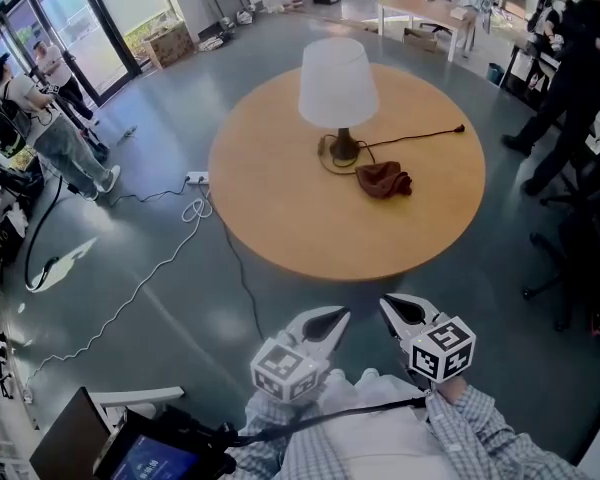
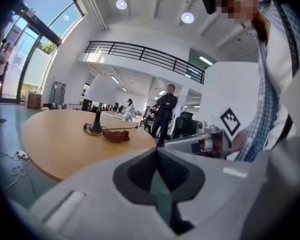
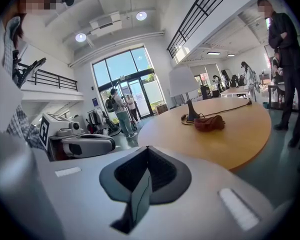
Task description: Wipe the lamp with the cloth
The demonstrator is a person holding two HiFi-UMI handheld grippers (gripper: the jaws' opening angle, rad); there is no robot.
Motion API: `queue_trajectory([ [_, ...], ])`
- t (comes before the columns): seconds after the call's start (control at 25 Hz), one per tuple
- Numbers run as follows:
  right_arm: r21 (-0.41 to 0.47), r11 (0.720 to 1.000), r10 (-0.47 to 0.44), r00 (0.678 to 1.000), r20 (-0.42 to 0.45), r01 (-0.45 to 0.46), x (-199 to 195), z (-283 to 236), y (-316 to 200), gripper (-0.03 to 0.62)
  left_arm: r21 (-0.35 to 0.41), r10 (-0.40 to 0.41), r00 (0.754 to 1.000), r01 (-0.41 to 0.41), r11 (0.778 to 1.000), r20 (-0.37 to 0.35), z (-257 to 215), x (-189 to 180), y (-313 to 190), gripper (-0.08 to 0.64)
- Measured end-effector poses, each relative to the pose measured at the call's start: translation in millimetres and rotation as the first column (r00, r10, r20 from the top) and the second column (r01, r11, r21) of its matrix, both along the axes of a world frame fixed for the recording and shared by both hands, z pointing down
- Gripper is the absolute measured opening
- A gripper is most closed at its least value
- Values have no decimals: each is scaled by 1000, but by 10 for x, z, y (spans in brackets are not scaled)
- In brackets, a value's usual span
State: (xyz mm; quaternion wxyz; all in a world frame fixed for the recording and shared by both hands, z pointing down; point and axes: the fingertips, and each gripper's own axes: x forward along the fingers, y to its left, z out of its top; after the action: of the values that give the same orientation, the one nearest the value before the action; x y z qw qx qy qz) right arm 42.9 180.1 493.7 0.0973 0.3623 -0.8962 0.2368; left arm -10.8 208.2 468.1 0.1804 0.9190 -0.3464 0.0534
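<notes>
A round wooden table (image 1: 280,218) stands well ahead of the left tongs (image 1: 328,320) and the right tongs (image 1: 398,311), apart from both. Past its middle from the tongs stands a lamp (image 1: 338,88) with a white shade, its black cord (image 1: 420,136) looped round the dark base and trailing off toward the right tongs' side. A crumpled dark red cloth (image 1: 383,180) lies just beside the base, on the side nearer the tongs.

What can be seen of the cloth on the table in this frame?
The cloth is dark reddish-brown, soft-looking fabric, crumpled into a small, low heap. It lies on the round wooden table, just beside the lamp base, toward the head view's lower right. Its edge seems to meet the black cord looped around that base. Nothing grips it.
</notes>
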Motion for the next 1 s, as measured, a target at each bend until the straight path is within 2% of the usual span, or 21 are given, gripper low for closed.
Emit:
queue_trajectory([
  [0.72, -5, 1000, 29, 999, 37, -28, 211, 8, -70, 3, 14, -14, 1000, 13, 1000, 7, 6, 143, -52, 5],
  [1.0, 6, 999, 53, 997, 50, -53, 461, -35, -109, 3, 35, -42, 999, 41, 999, 19, -29, 220, -101, 5],
])
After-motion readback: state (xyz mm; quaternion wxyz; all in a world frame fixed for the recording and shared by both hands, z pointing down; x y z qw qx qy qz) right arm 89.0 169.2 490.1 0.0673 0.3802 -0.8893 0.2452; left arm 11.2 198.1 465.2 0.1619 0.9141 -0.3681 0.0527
